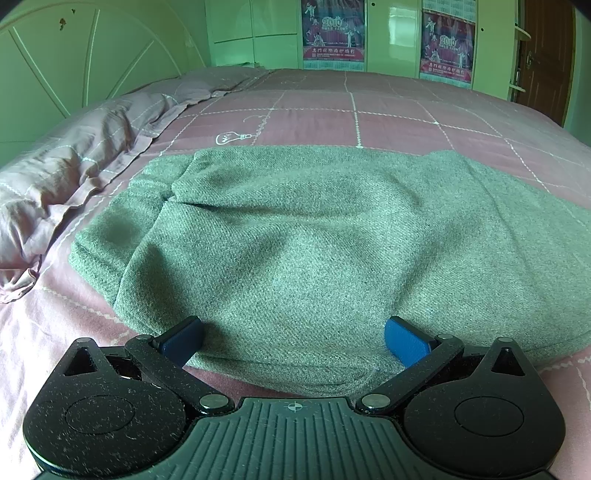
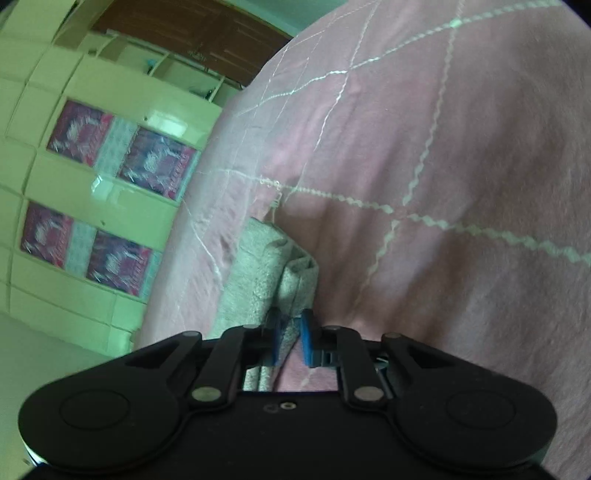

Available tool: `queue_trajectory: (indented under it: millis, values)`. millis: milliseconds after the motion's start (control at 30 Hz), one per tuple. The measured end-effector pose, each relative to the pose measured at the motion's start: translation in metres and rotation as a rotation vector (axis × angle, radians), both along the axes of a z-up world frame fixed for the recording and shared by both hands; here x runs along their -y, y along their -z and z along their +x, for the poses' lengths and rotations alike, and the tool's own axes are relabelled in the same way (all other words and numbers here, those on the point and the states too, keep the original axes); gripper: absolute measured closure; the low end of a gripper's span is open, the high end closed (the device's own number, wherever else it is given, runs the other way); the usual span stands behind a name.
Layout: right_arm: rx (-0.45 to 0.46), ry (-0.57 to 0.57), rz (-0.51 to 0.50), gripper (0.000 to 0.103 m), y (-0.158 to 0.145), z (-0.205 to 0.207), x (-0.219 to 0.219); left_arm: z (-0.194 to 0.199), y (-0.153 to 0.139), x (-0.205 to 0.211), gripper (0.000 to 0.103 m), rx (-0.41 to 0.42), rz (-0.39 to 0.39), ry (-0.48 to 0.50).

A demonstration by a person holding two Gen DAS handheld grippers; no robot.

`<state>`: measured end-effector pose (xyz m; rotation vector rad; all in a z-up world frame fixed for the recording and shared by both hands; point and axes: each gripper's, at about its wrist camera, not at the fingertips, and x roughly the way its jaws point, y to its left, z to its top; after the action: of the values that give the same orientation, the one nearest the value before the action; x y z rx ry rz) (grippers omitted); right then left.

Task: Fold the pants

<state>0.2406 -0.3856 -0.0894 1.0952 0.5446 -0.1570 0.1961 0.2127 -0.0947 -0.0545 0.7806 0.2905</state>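
Left gripper (image 1: 294,340) fingers straddle pants (image 1: 295,236) edge

Pants: one grey pair (image 1: 295,236), lying on the bed; a strip of it also shows in the right wrist view (image 2: 258,266).
Grippers: two, the left gripper (image 1: 295,341) and the right gripper (image 2: 290,339).
Blue finger pads: two per gripper (image 1: 404,339).
Beds: one, under a pink checked cover (image 1: 406,110).
Pillows: one (image 1: 74,166).
Wall posters: two (image 1: 334,33).
Light-bulb prints on the cover: one (image 1: 232,138).
Doors: one, brown (image 1: 546,55).
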Motion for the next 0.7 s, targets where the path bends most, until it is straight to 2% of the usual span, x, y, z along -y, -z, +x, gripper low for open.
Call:
queue_trajectory:
  millis: [133, 233, 300, 367, 400, 467, 533, 567, 600, 667, 700]
  values:
    - [0.029, 0.061, 0.119, 0.094, 0.009, -0.008, 0.009, 0.000, 0.000, -0.001, 0.000, 0.002, -0.001, 0.001]
    - [0.026, 0.068, 0.119, 0.092, 0.009, -0.007, 0.008, 0.000, 0.000, -0.001, 0.000, 0.004, -0.001, 0.002]
    - [0.043, 0.079, 0.148, 0.085, 0.009, -0.009, 0.008, -0.001, 0.000, -0.001, 0.000, 0.006, 0.000, 0.002]
    - [0.015, 0.074, 0.106, 0.086, 0.006, -0.006, 0.006, -0.001, 0.000, -0.002, 0.000, 0.006, 0.000, 0.003]
    - [0.019, 0.079, 0.112, 0.082, 0.006, -0.007, 0.006, -0.001, 0.000, -0.002, 0.000, 0.007, 0.000, 0.003]
    - [0.009, 0.070, 0.096, 0.081, 0.007, -0.001, 0.004, -0.001, 0.000, -0.002, 0.000, 0.008, 0.002, 0.003]
    - [-0.024, 0.060, 0.080, 0.082, 0.007, 0.006, 0.002, -0.001, 0.001, -0.001, 0.000, 0.012, 0.003, 0.003]
    - [-0.028, 0.045, 0.064, 0.087, 0.004, 0.010, 0.000, -0.002, 0.001, -0.001, 0.000, 0.014, 0.004, 0.003]
    - [-0.041, 0.022, 0.025, 0.103, 0.001, 0.014, -0.003, -0.002, 0.001, -0.001, 0.000, 0.015, 0.005, 0.004]
    - [-0.073, -0.054, -0.122, 0.103, -0.012, 0.027, -0.008, -0.002, 0.000, -0.002, 0.000, 0.013, 0.016, 0.025]
    - [-0.044, -0.060, -0.177, 0.103, -0.025, 0.029, -0.007, -0.001, 0.000, -0.005, 0.000, 0.011, 0.015, 0.042]
